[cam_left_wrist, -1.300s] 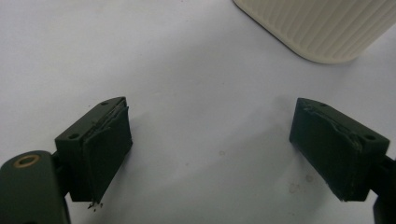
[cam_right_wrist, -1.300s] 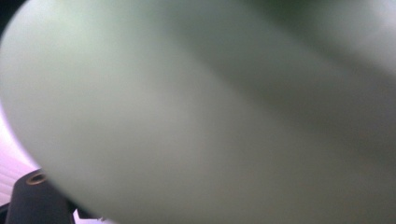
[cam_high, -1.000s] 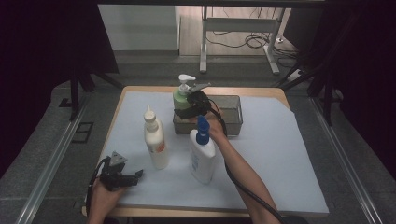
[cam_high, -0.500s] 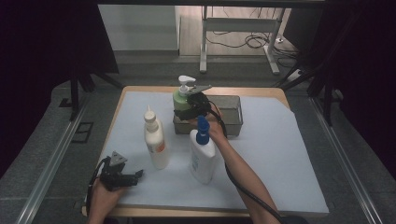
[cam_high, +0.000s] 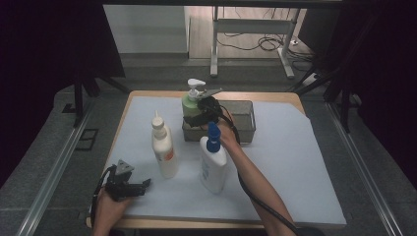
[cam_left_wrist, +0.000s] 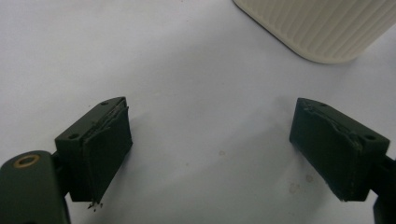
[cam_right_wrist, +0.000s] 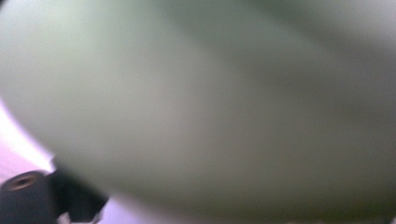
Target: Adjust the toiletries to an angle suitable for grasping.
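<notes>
A person works at a bench (cam_high: 295,162) covered in pale sheeting; the right tool (cam_high: 202,112) sits against the green pump bottle (cam_high: 192,105) at the left end of a dark mesh basket (cam_high: 244,129) near the bench's far edge; whether its jaws are clamped on the bottle or merely alongside it cannot be told, since the right gripper view is a close blur of pale green. The left tool (cam_high: 129,186) rests near the front left corner, jaws wide apart and gripping nothing, with the ribbed base of a cream bottle (cam_left_wrist: 317,28) just ahead of it. That cream bottle and a white bottle with a blue cap (cam_high: 212,160) stand upright on the sheeting, apart from the basket. The step in hand appears to be setting the green bottle into the basket; the next move likely calls for letting go cleanly, backing the right tool off without tipping the pump, then reaching for the blue-capped bottle.
</notes>
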`<state>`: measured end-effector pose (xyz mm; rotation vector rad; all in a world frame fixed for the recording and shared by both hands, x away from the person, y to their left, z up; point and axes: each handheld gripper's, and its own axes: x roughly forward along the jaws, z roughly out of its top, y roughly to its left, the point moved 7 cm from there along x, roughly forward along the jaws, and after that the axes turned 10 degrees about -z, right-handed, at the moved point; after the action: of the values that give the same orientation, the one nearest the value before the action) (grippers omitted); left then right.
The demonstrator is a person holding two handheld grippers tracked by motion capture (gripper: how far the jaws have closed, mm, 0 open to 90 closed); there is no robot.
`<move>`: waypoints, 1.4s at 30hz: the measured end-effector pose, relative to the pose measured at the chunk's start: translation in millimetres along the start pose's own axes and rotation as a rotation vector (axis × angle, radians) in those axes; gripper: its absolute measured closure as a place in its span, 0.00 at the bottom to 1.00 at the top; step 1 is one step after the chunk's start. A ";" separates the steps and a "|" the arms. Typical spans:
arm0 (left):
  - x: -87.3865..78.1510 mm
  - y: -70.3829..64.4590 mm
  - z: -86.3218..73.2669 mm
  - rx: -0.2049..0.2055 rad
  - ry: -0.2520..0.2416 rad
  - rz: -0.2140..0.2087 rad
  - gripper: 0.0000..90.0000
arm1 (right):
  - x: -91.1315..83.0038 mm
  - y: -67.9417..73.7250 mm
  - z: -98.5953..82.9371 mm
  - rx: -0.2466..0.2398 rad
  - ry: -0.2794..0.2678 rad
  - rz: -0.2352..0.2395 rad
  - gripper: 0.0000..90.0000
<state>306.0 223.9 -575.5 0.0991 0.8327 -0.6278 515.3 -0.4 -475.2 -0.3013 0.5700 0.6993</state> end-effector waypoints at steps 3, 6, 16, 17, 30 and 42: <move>0.0 0.0 0.0 0.000 0.000 0.000 0.14 | -2.7 -2.6 -0.9 -0.005 0.002 0.014 0.01; 0.0 0.0 0.0 0.000 0.000 0.000 0.14 | -8.4 -6.8 -0.1 0.000 -0.003 0.024 0.00; 0.1 0.0 0.0 0.000 -0.001 0.000 0.14 | -23.6 -14.0 -1.2 -0.018 0.000 0.005 0.00; 0.1 0.0 0.0 0.000 -0.001 0.000 0.14 | -25.5 -14.7 -1.0 -0.015 -0.004 0.005 0.00; 0.1 -0.1 0.0 0.000 -0.001 0.000 0.14 | -49.9 -20.7 -4.7 -0.015 -0.029 0.000 0.00; 0.1 -0.1 0.0 0.001 -0.001 0.001 0.14 | -68.3 -30.2 -16.7 -0.011 0.004 -0.013 0.00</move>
<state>306.1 223.8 -575.5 0.0997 0.8313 -0.6272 486.8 -65.3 -446.5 -0.3167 0.5679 0.6897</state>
